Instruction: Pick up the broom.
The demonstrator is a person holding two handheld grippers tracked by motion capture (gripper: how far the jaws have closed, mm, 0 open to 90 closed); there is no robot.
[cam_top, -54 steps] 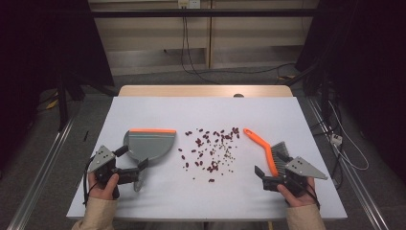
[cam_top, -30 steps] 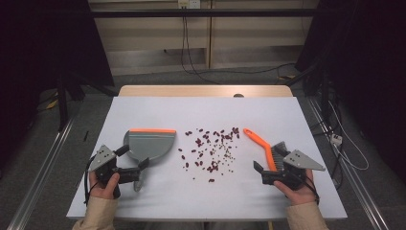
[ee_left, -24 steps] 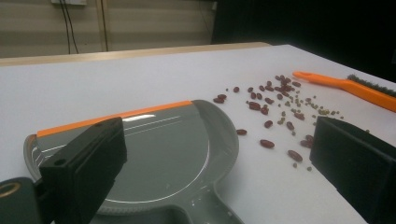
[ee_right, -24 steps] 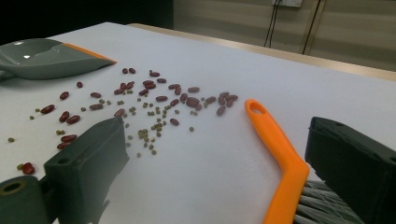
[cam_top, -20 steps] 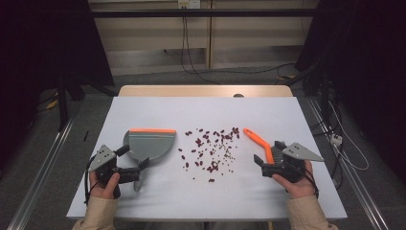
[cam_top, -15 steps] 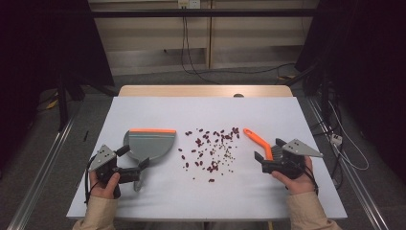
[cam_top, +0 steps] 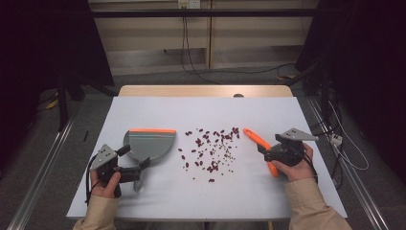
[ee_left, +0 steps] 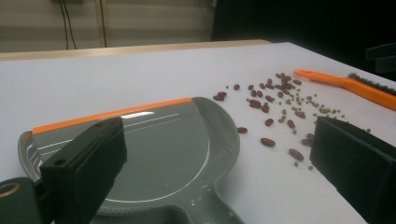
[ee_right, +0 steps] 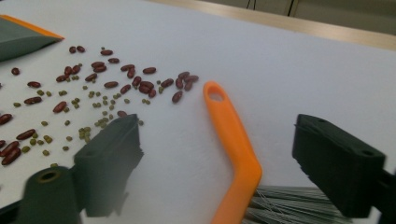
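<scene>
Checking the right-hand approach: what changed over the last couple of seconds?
The right gripper moved up the table along the orange brush and now straddles its handle; its jaws have just been closing, pads not yet on it. The left gripper, dustpan, beans and brush stayed put.

Grey dustpan [cam_top: 149,146] showing an orange front strip; brush [cam_top: 257,142] showing orange handle, dark bristles; beans [cam_top: 210,148] looking dark red, some greenish; desk [cam_top: 201,110] showing white; tongs black.

Both grippers rest low, left [cam_top: 135,170] fingers spread, right [cam_top: 262,149] fingers closing.
</scene>
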